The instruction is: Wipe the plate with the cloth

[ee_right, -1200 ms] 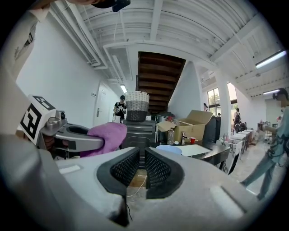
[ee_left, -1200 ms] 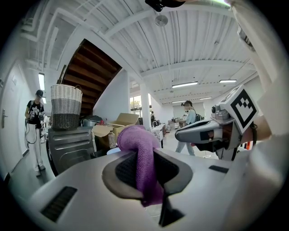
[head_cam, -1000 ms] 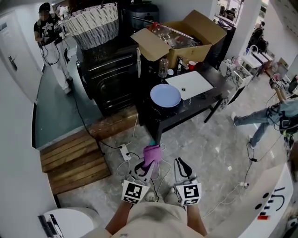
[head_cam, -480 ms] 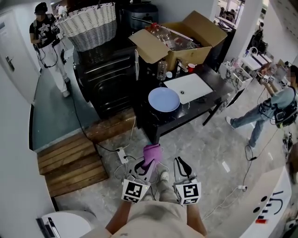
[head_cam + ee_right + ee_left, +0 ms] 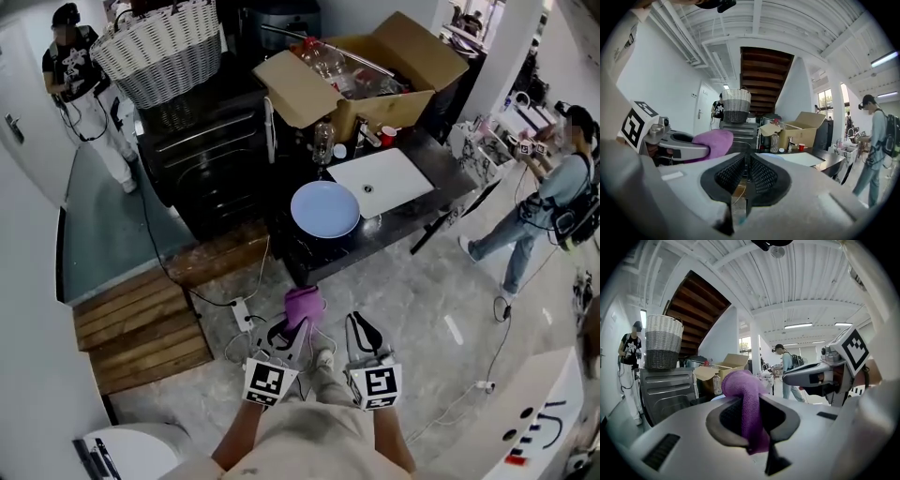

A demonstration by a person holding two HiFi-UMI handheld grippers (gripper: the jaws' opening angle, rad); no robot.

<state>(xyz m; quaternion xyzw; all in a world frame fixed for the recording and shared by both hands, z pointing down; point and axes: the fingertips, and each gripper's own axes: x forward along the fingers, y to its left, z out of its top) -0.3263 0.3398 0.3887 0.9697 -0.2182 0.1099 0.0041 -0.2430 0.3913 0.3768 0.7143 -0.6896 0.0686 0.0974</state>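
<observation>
Left gripper (image 5: 292,339) clamping purple cloth (image 5: 746,404), right gripper (image 5: 746,172) pressing its jaws together on nothing, both hovering above floor, blue plate (image 5: 325,208) sitting on dark table (image 5: 422,192), well apart ahead.

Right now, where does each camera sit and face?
Head view: on the person's head, steeply down at plate and table; forearms, left gripper, right gripper show.
Left gripper view: on the left gripper, facing the table; jaws shut on the purple cloth.
Right gripper view: on the right gripper, facing the table; jaws together, empty.
All share the cloth, wicker basket, cardboard box.
</observation>
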